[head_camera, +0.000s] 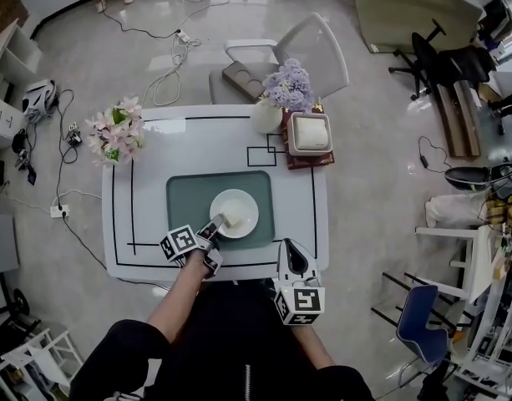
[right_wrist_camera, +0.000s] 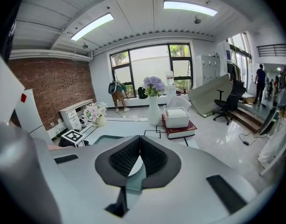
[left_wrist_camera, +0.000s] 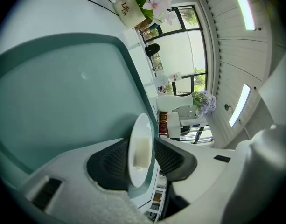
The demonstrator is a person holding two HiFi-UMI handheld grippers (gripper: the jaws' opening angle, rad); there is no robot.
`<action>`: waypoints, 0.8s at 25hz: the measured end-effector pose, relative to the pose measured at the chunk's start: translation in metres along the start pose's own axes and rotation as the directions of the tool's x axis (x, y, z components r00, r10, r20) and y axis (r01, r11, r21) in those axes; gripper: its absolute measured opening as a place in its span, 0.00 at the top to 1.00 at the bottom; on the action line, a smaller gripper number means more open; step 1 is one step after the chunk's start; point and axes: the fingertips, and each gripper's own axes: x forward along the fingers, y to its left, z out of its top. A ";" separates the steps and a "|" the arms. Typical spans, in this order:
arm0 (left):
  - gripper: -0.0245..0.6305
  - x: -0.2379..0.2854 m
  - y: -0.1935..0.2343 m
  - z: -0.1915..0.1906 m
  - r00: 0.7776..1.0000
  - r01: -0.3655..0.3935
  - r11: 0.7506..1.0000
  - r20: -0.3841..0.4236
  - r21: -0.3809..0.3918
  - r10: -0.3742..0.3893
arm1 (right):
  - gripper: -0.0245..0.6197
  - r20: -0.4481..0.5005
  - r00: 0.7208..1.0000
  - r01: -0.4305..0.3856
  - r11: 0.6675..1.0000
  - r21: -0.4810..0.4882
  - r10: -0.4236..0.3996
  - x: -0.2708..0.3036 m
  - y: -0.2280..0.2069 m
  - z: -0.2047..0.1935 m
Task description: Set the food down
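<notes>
A pale block of food (left_wrist_camera: 143, 152) lies on a white plate (left_wrist_camera: 135, 174) at the middle of the teal placemat (head_camera: 185, 199). My left gripper (left_wrist_camera: 143, 156) reaches onto the plate (head_camera: 247, 200) from its near left side. Its jaws stand on either side of the food, and a gap shows beside the right pad (left_wrist_camera: 168, 157), so the gripper is open. In the head view, the left gripper (head_camera: 216, 224) has its tips at the food (head_camera: 232, 219). My right gripper (head_camera: 291, 247) is shut and empty above the table's front edge, right of the placemat; its pads (right_wrist_camera: 147, 155) meet.
The white table (head_camera: 147, 157) carries a pot of pink flowers (head_camera: 115, 132) at its left rear, a vase of purple flowers (head_camera: 281, 90) at the back, and a white box on books (head_camera: 310, 134) at the right rear. A white chair (head_camera: 306, 48) stands behind it.
</notes>
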 end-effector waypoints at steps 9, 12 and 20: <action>0.55 -0.014 0.004 0.022 0.998 -0.006 1.000 0.070 0.014 0.005 | 0.95 -0.011 0.999 -0.044 0.999 -0.017 0.044 0.010 0.015 0.000; 0.48 -0.020 0.004 0.030 0.996 -0.029 0.998 0.090 0.051 0.024 | 0.95 -0.014 0.998 -0.057 0.998 -0.021 0.056 0.012 0.020 0.002; 0.37 -0.031 0.003 0.050 0.989 -0.066 0.990 0.138 0.123 0.048 | 0.95 -0.018 0.996 -0.085 0.996 -0.031 0.084 0.017 0.030 0.002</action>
